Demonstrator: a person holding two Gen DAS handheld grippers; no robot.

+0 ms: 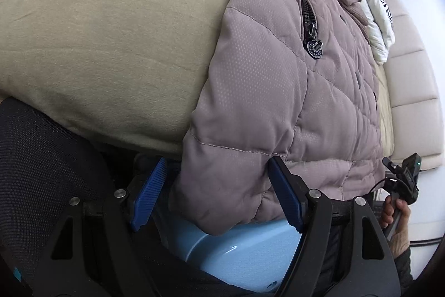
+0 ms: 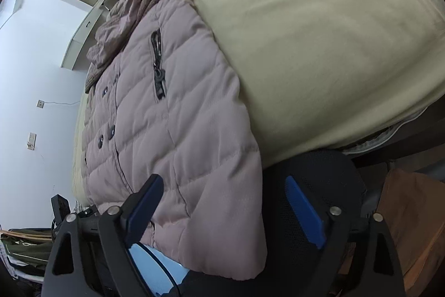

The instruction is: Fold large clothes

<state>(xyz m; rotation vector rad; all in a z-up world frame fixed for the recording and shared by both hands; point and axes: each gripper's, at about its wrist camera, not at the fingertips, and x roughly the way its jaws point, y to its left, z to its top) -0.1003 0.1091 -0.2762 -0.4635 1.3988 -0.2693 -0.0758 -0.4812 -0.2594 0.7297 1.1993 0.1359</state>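
A mauve quilted puffer jacket [image 1: 278, 91] lies flat on a bed with a beige sheet [image 1: 105, 41], its hem hanging over the bed's edge. It also shows in the right wrist view [image 2: 172, 130], with a zip pocket and dark buttons. My left gripper [image 1: 219, 194] is open, its blue pads on either side of the hanging hem corner, not closed on it. My right gripper [image 2: 225, 210] is open, the jacket's lower corner between its fingers. The right gripper is also seen in the left wrist view [image 1: 403, 177], held in a hand.
A black mesh chair back [image 2: 314, 185] stands against the bed edge. A light blue object [image 1: 244, 249] sits below the hem. A white garment [image 1: 370, 7] lies beyond the jacket. A padded headboard [image 1: 411, 80] and white wall [image 2: 36, 74] border the bed.
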